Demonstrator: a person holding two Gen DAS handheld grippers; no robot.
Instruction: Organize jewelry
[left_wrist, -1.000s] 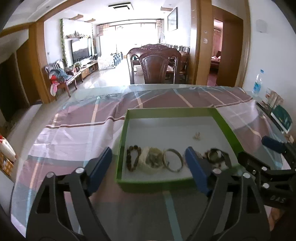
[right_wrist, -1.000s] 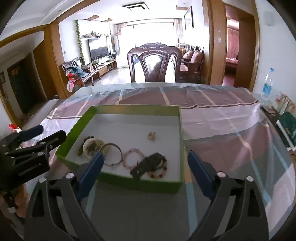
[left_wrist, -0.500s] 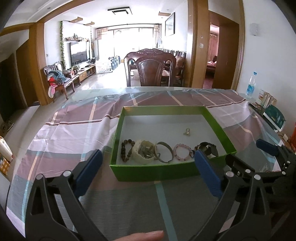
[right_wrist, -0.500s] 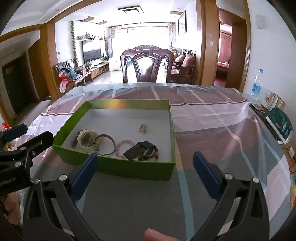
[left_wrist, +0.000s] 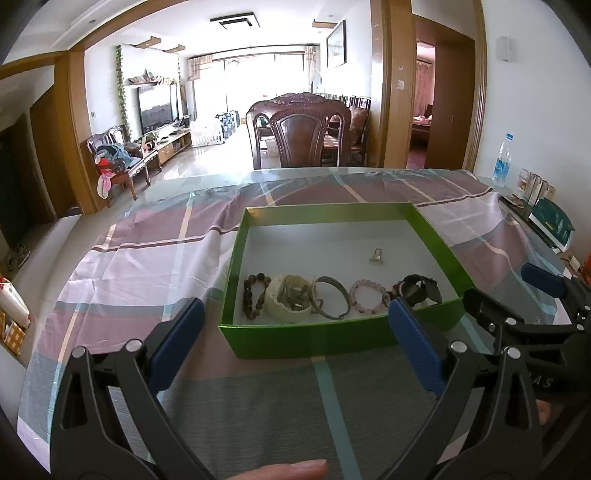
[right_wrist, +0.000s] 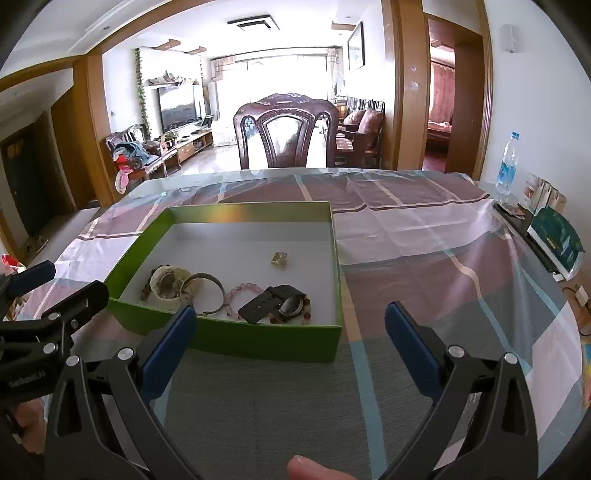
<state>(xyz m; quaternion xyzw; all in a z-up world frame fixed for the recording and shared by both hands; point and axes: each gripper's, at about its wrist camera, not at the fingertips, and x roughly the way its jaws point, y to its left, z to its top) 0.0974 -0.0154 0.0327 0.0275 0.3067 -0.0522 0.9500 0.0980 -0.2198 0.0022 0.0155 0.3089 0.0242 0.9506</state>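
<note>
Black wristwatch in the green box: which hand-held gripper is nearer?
Right hand-held gripper: black wristwatch lies just beyond its open fingers. Left hand-held gripper centres further left.

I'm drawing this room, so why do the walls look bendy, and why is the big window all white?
In both wrist views a fisheye lens bows the door frames and ceiling toward the edges, with dark corners. The far window is washed out by bright daylight in both. In the right wrist view a pale sheen lies on the green box along its back wall. The jewelry looks sharp, not blurry.
</note>
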